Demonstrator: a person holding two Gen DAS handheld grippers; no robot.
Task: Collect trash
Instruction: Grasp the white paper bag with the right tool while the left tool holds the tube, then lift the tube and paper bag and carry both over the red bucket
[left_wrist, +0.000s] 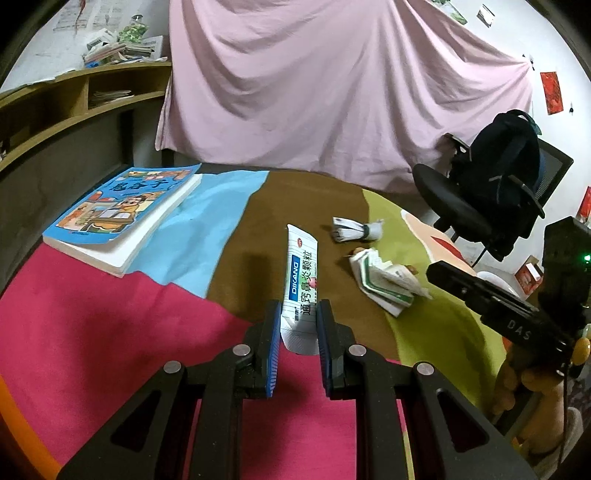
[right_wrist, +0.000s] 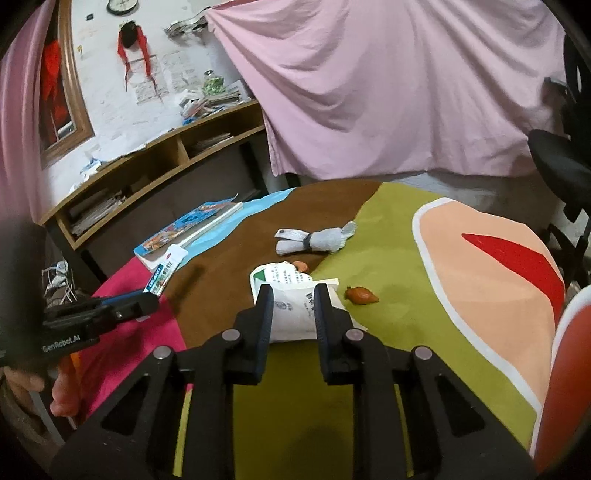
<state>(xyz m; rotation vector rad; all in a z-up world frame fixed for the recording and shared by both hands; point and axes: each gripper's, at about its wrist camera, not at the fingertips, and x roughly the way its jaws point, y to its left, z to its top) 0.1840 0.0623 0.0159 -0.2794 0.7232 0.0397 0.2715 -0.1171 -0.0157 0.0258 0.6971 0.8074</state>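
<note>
My left gripper is shut on the near end of a white DIKANG sachet, which it holds off the colourful tablecloth. The right wrist view shows this gripper at the left with the sachet sticking out of it. My right gripper is shut on a crumpled white and green paper packet that lies on the cloth. From the left wrist view, the packet sits just left of my right gripper. Small orange-red scraps lie beside the packet.
A rolled white cloth tied with a dark band lies beyond the packet. A blue picture book rests at the table's far left. An office chair with a dark backpack stands at the right. A wooden shelf and a pink sheet fill the background.
</note>
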